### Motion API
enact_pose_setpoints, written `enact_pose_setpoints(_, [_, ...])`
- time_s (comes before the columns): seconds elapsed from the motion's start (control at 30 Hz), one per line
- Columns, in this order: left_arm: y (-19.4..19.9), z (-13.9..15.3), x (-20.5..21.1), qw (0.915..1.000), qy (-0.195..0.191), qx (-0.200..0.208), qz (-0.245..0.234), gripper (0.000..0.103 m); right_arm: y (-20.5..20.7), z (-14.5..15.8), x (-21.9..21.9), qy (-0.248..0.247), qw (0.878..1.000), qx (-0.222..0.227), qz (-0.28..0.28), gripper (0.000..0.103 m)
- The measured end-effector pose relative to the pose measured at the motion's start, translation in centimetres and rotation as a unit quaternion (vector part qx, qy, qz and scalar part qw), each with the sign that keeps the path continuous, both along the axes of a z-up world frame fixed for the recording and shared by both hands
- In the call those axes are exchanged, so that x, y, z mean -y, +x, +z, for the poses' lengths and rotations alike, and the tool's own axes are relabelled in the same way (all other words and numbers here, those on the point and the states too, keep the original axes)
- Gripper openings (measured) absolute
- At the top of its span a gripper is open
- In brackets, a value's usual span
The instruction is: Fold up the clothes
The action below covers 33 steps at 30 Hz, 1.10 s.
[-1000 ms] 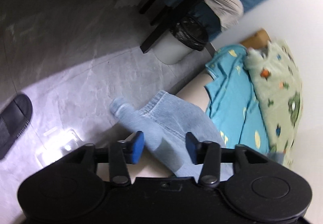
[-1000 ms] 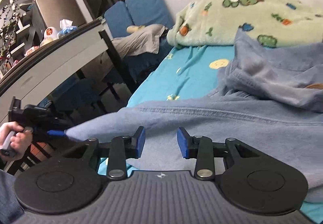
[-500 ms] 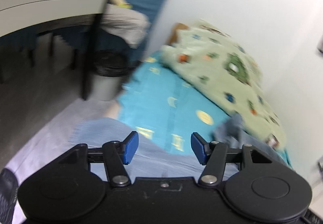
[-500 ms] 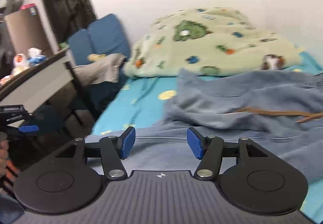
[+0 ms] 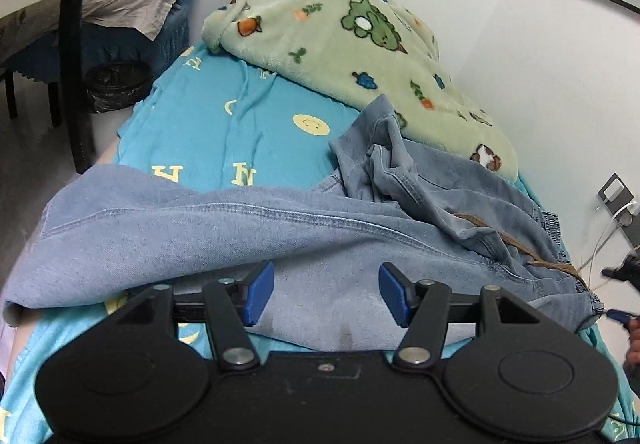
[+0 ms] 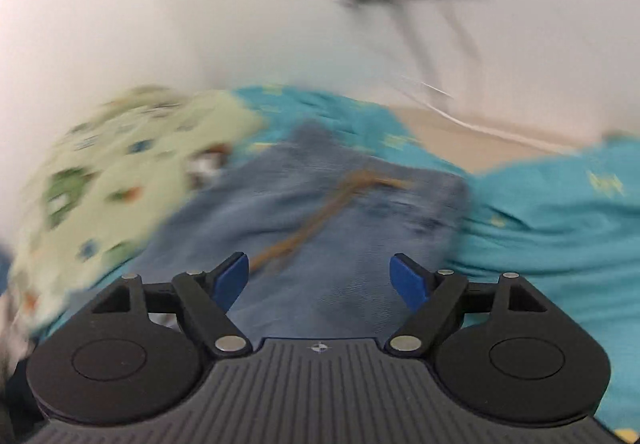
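Light blue denim trousers [image 5: 248, 232] lie crumpled across the turquoise bed sheet [image 5: 200, 124], one leg stretched to the left, the waist with a brown drawstring [image 5: 516, 248] at the right. My left gripper [image 5: 326, 294] is open just above the near edge of the trousers. In the blurred right wrist view the trousers [image 6: 320, 212] and the drawstring [image 6: 320, 216] lie ahead of my right gripper [image 6: 320, 280], which is open and empty over the cloth. The right gripper's tip also shows in the left wrist view [image 5: 620, 292] at the far right.
A pale green cartoon blanket [image 5: 340, 32] is heaped against the white wall at the back of the bed. A black-legged table [image 5: 76, 44], a black bin [image 5: 116, 84] and a blue chair stand to the left. A wall socket with cables [image 5: 616, 204] is at the right.
Both grippers have swung round: the left from the floor side up over the bed, the right to the right toward the waist end. Both jaws have opened wider.
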<state>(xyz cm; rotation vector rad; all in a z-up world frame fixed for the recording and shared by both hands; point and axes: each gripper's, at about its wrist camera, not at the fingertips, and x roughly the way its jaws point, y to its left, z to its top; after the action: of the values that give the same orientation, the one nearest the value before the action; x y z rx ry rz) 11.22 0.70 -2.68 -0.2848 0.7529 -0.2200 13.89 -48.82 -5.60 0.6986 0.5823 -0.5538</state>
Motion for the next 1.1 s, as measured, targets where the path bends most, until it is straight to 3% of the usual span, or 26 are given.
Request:
enact_pose_setpoints(0.07, [-0.1, 0.0, -0.3, 1.0000, -0.006, 0.005, 0.000, 0.058, 1.1, -1.4, 1.1, 0.006, 0.999, -0.030, -0.022, 0.080])
enact_pose_setpoints(0.23, [0.5, -0.3, -0.4, 0.9995, 0.024, 0.009, 0.017, 0.058, 3.2, -4.1, 2.0, 0.002, 0.997, -0.076, -0.023, 0.085])
enact_pose_setpoints(0.4, [1.7, -0.9, -0.7, 0.9997, 0.014, -0.001, 0.020, 0.058, 4.8, -5.9, 2.7, 0.008, 0.993, -0.115, -0.034, 0.085])
enact_pose_setpoints(0.5, [1.7, -0.9, -1.0, 0.9997, 0.006, -0.002, 0.022, 0.058, 4.7, -6.3, 3.1, 0.002, 0.991, -0.129, -0.043, 0.063])
enact_pose_setpoints(0.53, [1.7, -0.9, -1.0, 0.9997, 0.004, -0.002, 0.022, 0.058, 4.4, -6.2, 3.2, 0.000, 0.990, -0.131, -0.049, 0.048])
enact_pose_setpoints(0.67, [1.4, -0.5, -1.6, 0.9995, -0.008, 0.006, 0.031, 0.058, 2.7, -4.4, 3.4, 0.015, 0.996, -0.068, -0.051, 0.020])
enact_pose_setpoints(0.77, [1.3, -0.2, -2.4, 0.9986, -0.022, 0.010, 0.047, 0.058, 1.1, -1.9, 2.5, -0.026, 0.999, 0.014, -0.034, 0.015])
enact_pose_setpoints(0.83, [1.3, -0.1, -3.2, 0.9975, -0.040, 0.006, 0.058, 0.058, 0.0, 0.0, 1.8, -0.067, 0.994, 0.077, -0.028, 0.014])
enact_pose_setpoints(0.9, [1.2, 0.0, -4.0, 0.9963, -0.053, 0.001, 0.067, 0.058, -0.6, 0.7, 1.7, -0.070, 0.992, 0.094, -0.040, 0.014])
enact_pose_setpoints(0.97, [0.9, 0.1, -5.0, 0.9947, -0.065, -0.002, 0.080, 0.058, -0.7, 0.4, 1.8, -0.073, 0.993, 0.076, -0.049, 0.013])
enact_pose_setpoints(1.1, [0.5, 0.0, -7.3, 0.9884, -0.109, -0.011, 0.106, 0.058, -0.1, -2.4, 3.3, -0.046, 0.996, -0.033, -0.063, 0.013])
